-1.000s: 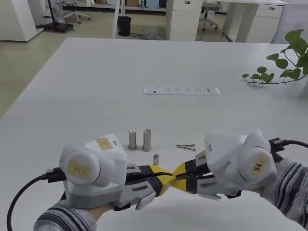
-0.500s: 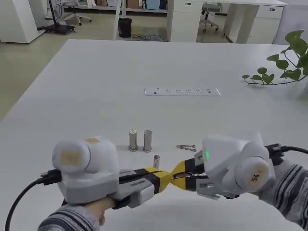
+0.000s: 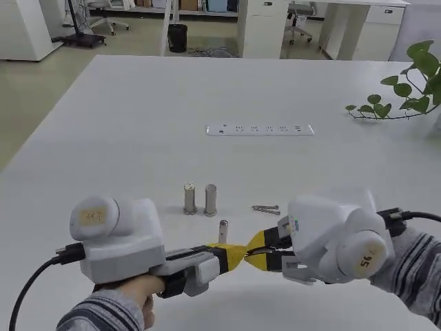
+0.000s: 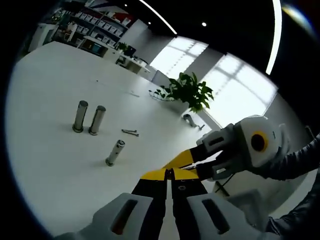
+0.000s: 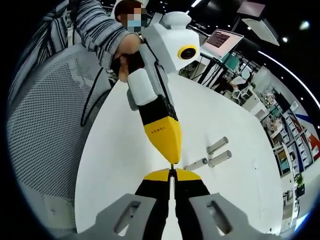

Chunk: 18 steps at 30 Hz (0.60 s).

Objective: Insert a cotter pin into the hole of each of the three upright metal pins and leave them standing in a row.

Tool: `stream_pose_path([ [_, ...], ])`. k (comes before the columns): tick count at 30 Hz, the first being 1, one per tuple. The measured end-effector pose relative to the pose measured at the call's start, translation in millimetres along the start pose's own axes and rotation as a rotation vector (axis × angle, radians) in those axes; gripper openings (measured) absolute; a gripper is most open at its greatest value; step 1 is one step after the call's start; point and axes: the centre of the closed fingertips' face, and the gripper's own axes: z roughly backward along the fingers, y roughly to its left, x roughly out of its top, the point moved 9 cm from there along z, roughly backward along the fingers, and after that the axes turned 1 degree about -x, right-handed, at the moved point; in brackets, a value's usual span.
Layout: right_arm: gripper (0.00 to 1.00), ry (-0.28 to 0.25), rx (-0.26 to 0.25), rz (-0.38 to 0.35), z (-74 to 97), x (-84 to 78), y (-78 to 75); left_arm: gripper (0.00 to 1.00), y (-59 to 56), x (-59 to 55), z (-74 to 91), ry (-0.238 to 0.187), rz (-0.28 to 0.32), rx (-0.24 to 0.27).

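Three metal pins stand upright on the white table: two side by side (image 3: 189,198) (image 3: 211,200) and a shorter-looking one (image 3: 223,231) in front. Loose cotter pins (image 3: 266,209) lie to their right. Just in front of the near pin, my left gripper (image 3: 238,254) and right gripper (image 3: 253,252) meet tip to tip, both shut. A thin dark cotter pin (image 5: 173,165) is pinched where the yellow tips touch. The left gripper view shows the pins (image 4: 97,120) (image 4: 115,152) off to the left of its own tips (image 4: 169,172).
A white power strip (image 3: 260,129) lies across the middle of the table (image 3: 138,138). A leafy plant (image 3: 406,89) trails in from the right edge. The table's near edge is just below the grippers.
The left gripper has rolled in the hand, its body turning over, while both tips stayed together at the same spot. The three pins have not moved.
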Motion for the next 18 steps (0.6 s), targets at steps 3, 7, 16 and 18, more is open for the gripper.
stream_pose_path([
  [3,0.0,0.001,0.005,-0.012,-0.4,-0.7,-0.6,0.0,-0.9,-0.1,-0.4,-0.002,-0.061,-0.003],
  [7,0.0,-0.001,0.005,-0.035,-1.3,-2.1,-3.0,0.0,-3.4,2.5,-1.4,0.007,-0.248,0.021],
  [16,0.0,0.052,-0.028,-0.063,-3.3,-13.2,-10.6,0.06,-0.9,5.8,-0.1,-0.003,-0.415,0.065],
  [18,0.0,0.065,-0.036,-0.063,-4.2,-16.3,-12.5,0.08,3.4,5.3,0.2,0.0,-0.429,0.08],
])
